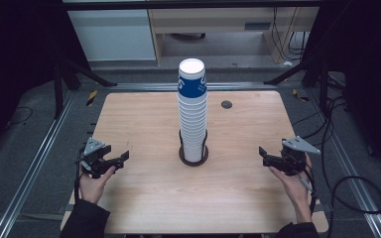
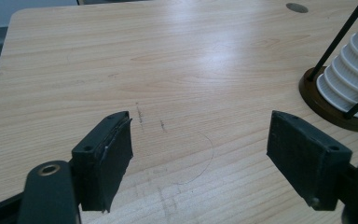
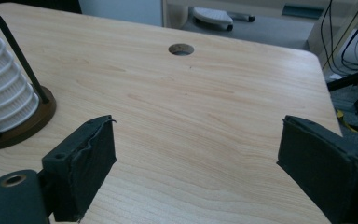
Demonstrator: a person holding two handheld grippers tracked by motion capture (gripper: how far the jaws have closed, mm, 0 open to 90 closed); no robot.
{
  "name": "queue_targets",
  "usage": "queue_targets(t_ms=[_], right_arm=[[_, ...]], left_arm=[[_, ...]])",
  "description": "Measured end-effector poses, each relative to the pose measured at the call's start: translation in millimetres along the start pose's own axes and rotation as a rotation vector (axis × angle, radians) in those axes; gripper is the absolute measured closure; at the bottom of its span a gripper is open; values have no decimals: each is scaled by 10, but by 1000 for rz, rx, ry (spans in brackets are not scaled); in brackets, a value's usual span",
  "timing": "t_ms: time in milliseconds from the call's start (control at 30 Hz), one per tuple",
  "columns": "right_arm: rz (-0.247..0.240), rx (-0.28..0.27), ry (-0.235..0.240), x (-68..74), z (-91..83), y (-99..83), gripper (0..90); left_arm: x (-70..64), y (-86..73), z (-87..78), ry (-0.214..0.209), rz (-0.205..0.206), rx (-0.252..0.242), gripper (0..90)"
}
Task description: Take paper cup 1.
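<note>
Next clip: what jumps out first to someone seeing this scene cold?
A tall stack of paper cups, its top one banded blue, rises from a dark round holder at the middle of the wooden table. The left gripper and right gripper flank it near the front, both open and holding nothing.

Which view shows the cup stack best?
The high view: the whole cup stack shows, from its holder to the blue top cup. The left gripper view catches just its lower rims at the right edge; the right gripper view, just those at the left edge.
</note>
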State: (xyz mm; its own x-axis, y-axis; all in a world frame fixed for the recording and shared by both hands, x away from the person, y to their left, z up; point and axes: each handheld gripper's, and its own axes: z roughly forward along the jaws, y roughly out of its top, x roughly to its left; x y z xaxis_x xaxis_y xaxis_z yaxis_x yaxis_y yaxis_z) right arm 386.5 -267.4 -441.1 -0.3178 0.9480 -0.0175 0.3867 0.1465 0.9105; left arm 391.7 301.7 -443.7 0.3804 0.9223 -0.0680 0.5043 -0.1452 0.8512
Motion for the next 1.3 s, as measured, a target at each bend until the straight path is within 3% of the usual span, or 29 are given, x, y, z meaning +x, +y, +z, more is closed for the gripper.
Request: queue_targets(t_ms=[133, 167, 300, 533, 600, 833, 967, 1300], right_arm=[[15, -37, 27, 0, -79, 45, 119], [20, -65, 49, 23, -126, 100, 121], [25, -93, 96, 93, -182, 206, 124], [-34, -157, 183, 297, -289, 578, 109], [-34, -182, 215, 334, -284, 664, 106], [-64, -235, 260, 475, -261, 962, 104], [-56, -279, 333, 619, -258, 1202, 103], [-91, -316, 402, 906, -179, 1553, 100]], left_arm=[[-15, -3, -11, -2, 0, -13, 248], [-21, -1, -18, -6, -3, -16, 253], [-16, -1, -16, -12, -4, -16, 253], [-8, 3, -13, -22, 0, -25, 256], [-7, -2, -10, -20, 0, -24, 254], [5, -4, -4, -16, 9, -13, 248], [8, -10, -1, -18, 11, -2, 243], [-3, -17, 27, -15, 21, 13, 241]])
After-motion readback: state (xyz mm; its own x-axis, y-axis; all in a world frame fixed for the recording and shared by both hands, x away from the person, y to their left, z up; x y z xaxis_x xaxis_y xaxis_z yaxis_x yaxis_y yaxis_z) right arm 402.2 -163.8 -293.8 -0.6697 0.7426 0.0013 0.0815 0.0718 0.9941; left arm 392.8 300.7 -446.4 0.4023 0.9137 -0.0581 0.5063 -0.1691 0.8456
